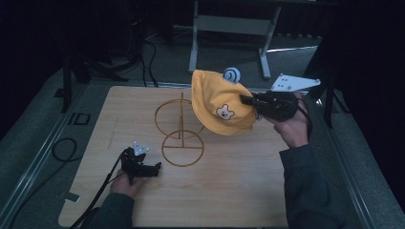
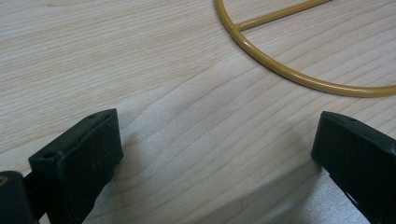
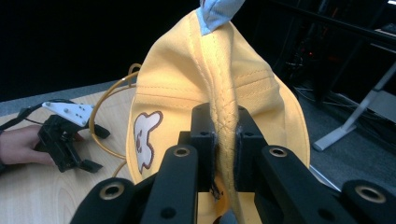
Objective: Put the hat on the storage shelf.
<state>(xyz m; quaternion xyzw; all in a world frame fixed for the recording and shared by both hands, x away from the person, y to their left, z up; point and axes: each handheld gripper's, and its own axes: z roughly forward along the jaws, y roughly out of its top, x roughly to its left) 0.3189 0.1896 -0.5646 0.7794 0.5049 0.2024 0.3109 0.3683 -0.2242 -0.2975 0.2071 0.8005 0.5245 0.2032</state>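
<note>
High view: right gripper [image 1: 246,100] pinches a seam fold of the yellow cloth bear cap [image 1: 220,102] mid-frame above the gold wire stand [image 1: 180,128], left gripper [image 1: 154,168] open, empty; thin pinch could slip.

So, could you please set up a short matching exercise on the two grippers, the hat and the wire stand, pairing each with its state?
Things:
1. left gripper
2. right gripper
3. yellow hat
4. wire stand

States:
A. held up in the air above the table
B. standing on the table
C. jaws wide apart, nothing between them
D. jaws pinched on a fold of cloth

Pairs: 1-C, 2-D, 3-A, 4-B
</note>
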